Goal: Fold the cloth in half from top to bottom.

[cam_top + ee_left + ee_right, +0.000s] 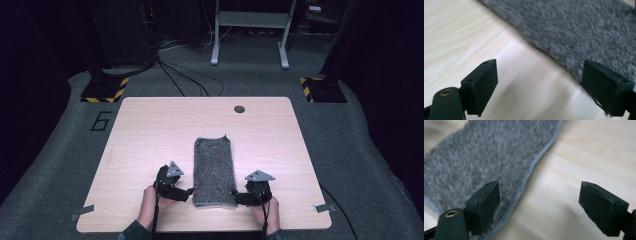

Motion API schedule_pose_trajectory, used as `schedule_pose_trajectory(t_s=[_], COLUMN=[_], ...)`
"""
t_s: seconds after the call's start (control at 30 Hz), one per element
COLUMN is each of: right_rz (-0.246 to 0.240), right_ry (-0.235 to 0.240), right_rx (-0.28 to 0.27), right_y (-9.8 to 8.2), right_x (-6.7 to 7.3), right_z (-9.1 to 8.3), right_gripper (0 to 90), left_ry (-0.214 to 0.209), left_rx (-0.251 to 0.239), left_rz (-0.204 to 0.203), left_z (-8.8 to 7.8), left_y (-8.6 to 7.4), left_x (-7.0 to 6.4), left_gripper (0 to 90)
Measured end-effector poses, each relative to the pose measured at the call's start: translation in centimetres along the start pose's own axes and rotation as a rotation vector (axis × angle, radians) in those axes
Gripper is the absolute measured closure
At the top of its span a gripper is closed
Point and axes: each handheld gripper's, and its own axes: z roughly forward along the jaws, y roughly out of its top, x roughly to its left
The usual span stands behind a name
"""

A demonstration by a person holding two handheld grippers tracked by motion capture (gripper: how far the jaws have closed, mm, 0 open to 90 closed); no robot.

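Note:
A grey fuzzy towel [214,172] lies folded into a long strip on the light wooden table [150,130], its near end close to the front edge. My left gripper [189,192] sits just left of the towel's near corner, jaws open and empty. In the left gripper view the gripper [539,87] hangs over bare wood, with the towel [579,32] edge beside its right jaw. My right gripper [238,197] is at the towel's near right corner, open. In the right gripper view the gripper [541,207] straddles the towel [486,157] hem, with its left jaw over the cloth.
A dark round hole [239,109] marks the far middle of the table. Grey tape tabs [324,207] stick out at the front corners. On the carpet behind stand bases with yellow-black stripes [105,90], black cables and a grey metal frame [250,30].

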Motion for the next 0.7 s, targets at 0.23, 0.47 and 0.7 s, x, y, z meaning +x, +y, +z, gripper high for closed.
schedule_pose_trajectory(t_s=[0.23, 0.47, 0.7], right_rz=[-0.023, -0.026, 0.019], right_ry=[0.017, 0.048, 0.073], right_rx=[-0.031, -0.008, 0.016], right_y=[3.9, 7.2, 9.8], right_x=[-1.8, -3.6, -5.7], right_z=[0.9, 3.4, 5.7], right_gripper=[9.7, 5.7, 9.9], left_ry=[-0.011, -0.019, 0.016], left_rx=[-0.036, -0.024, 0.004], left_rz=[-0.086, -0.102, -0.108], left_z=[0.6, 1.9, 3.9], left_y=[2.1, 4.4, 6.7], left_x=[3.3, 5.4, 7.5], left_gripper=[12.1, 14.1, 14.9])
